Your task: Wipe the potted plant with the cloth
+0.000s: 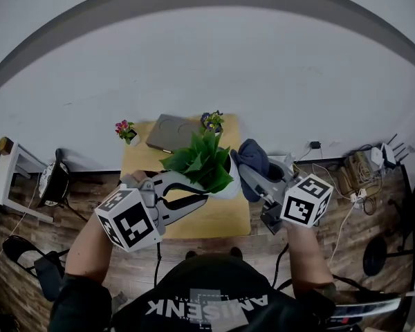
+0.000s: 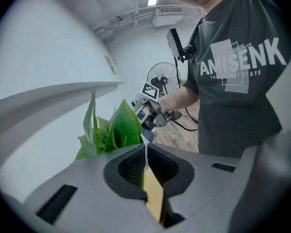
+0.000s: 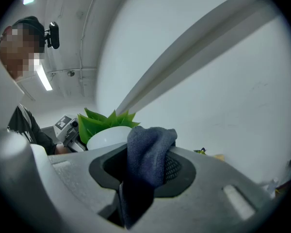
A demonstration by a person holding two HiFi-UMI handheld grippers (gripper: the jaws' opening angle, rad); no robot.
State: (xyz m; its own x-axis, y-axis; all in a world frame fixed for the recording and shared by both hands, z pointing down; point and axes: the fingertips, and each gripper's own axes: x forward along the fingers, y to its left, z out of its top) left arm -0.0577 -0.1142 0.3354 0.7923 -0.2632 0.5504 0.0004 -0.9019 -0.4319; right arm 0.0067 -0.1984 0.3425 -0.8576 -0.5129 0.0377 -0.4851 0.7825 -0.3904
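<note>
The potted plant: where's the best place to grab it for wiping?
Likely the rim of the white pot, from the left gripper's side: it is stiff, unlike the leaves, and the right gripper holds the cloth on the other side.

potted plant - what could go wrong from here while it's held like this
1. The left gripper seems to pinch only the thin rim of the potted plant, so pressure from wiping could twist it loose.
2. The cloth is bunched in the right gripper; its bare jaws might scrape or bend the leaves.
</note>
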